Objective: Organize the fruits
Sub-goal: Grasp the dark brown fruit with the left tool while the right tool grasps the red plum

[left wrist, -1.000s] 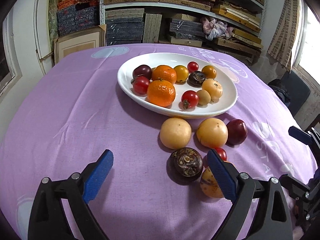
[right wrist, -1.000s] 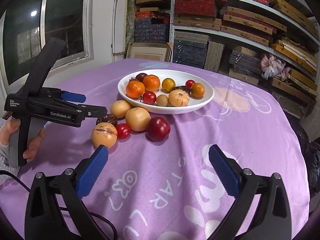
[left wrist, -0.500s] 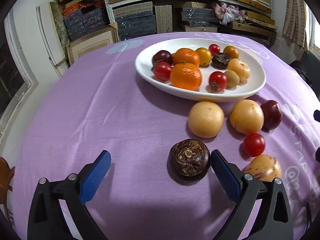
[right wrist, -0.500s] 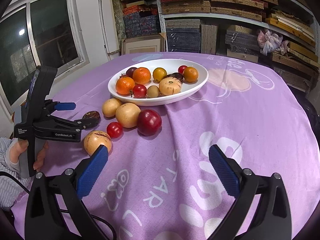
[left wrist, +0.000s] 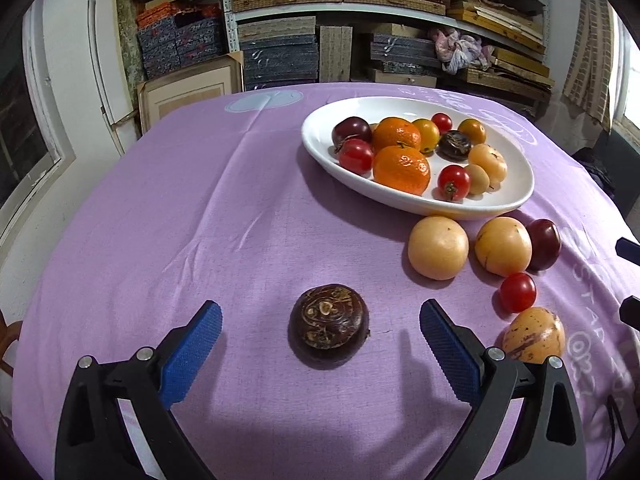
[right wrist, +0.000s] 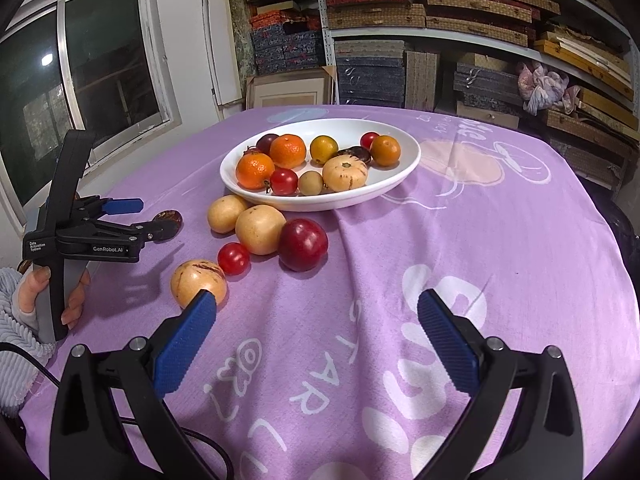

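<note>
A dark brown wrinkled fruit (left wrist: 329,326) lies on the purple cloth, centred between the spread blue pads of my left gripper (left wrist: 320,338), which is open and not touching it. From the right wrist view the left gripper (right wrist: 150,220) reaches level toward that same brown fruit (right wrist: 170,218). A white oval plate (left wrist: 516,204) holds oranges, cherry tomatoes and other small fruit. Loose on the cloth lie two yellow round fruits (left wrist: 438,247), a dark red plum (left wrist: 544,243), a cherry tomato (left wrist: 518,292) and a speckled yellow fruit (left wrist: 534,334). My right gripper (right wrist: 316,330) is open over bare cloth.
The table's purple cloth (right wrist: 500,220) carries white printed letters near the front. Shelves stacked with boxes and mats (right wrist: 400,20) stand behind the table. A window (right wrist: 80,80) is at the left. A person's hand and grey sleeve (right wrist: 24,308) hold the left gripper's handle.
My left gripper has swung left, bringing the brown fruit from beside its right pad to midway between the pads. The right view has rolled slightly; its left pad now overlaps the speckled fruit.
</note>
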Demonstrator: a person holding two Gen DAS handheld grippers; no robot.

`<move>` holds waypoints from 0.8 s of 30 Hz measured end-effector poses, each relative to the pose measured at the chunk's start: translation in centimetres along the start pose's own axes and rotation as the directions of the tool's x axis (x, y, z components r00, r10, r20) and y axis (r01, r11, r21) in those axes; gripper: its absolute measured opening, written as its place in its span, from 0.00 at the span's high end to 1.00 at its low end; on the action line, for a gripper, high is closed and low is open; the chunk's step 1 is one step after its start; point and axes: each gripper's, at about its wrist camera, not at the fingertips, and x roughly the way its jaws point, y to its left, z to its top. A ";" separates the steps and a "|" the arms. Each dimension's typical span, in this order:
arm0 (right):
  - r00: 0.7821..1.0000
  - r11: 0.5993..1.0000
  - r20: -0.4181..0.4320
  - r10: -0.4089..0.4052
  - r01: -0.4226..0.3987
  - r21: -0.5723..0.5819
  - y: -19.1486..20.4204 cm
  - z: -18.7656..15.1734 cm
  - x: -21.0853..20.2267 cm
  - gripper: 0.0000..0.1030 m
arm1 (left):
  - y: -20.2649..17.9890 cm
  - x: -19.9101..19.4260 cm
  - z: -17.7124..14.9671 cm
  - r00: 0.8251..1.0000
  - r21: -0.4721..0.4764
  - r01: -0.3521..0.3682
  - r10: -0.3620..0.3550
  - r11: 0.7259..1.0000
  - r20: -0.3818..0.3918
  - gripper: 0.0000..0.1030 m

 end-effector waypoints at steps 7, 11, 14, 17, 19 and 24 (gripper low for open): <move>1.000 1.000 0.000 0.001 -0.001 0.000 0.0 0.0 0.0 0.04 | 0.5 0.9 0.3 0.998 -0.043 0.056 -0.058 0.998 -0.037 0.06; 1.000 1.000 -0.001 0.001 -0.001 -0.002 0.1 0.0 0.0 0.04 | 0.2 0.8 0.2 0.998 -0.026 0.053 -0.054 0.998 -0.032 0.10; 1.000 1.000 -0.002 0.002 -0.002 -0.004 0.2 0.0 0.0 0.04 | 0.3 0.9 0.1 0.998 -0.027 0.043 -0.044 0.999 -0.039 0.10; 1.000 1.000 -0.009 0.010 -0.010 -0.014 0.6 0.2 0.4 0.04 | 0.3 1.2 0.2 0.998 -0.028 0.037 -0.038 0.999 -0.058 0.10; 1.000 0.999 -0.014 0.005 -0.005 -0.041 1.2 0.7 1.0 0.04 | 0.3 1.5 0.2 0.996 -0.031 0.032 -0.034 0.999 -0.077 0.09; 0.999 0.995 -0.046 -0.020 0.016 -0.101 2.0 2.7 3.8 0.05 | 0.7 2.3 0.1 0.992 -0.046 0.019 -0.025 0.999 -0.121 0.03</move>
